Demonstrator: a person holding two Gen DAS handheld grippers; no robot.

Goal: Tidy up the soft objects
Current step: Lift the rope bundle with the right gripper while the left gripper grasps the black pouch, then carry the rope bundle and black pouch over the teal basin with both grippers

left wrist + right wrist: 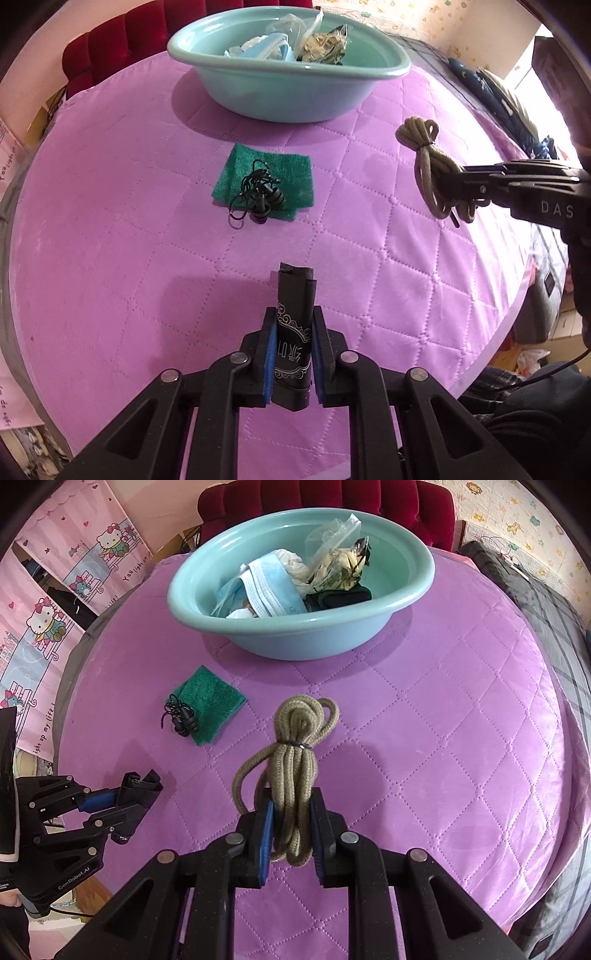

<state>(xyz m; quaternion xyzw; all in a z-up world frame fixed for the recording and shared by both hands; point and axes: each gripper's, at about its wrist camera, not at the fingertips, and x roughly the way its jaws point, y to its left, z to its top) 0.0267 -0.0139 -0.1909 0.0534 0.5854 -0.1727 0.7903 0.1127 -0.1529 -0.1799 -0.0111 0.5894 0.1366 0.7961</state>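
Left wrist view shows the left tongs [293,354] closed firmly on a rolled black plastic pouch with white ornamental print [294,332], lifted above the quilted purple bed cover [110,277]; right wrist view shows the right tongs [291,834] pinched shut on a bundled khaki braided cord tied with a dark band [295,753], also held clear of the cover; ahead sits the pale blue plastic basin [184,602], already holding a blue face mask [273,590] and clear bags; a folded green towel cloth [273,173] with black corded earplugs [258,199] resting on it lies between the tongs and the basin. Judging by this, both loads likely belong in the basin; each should be carried over the rim before release, one tongs at a time to avoid collision, the cord's loose loops kept clear of the edge.
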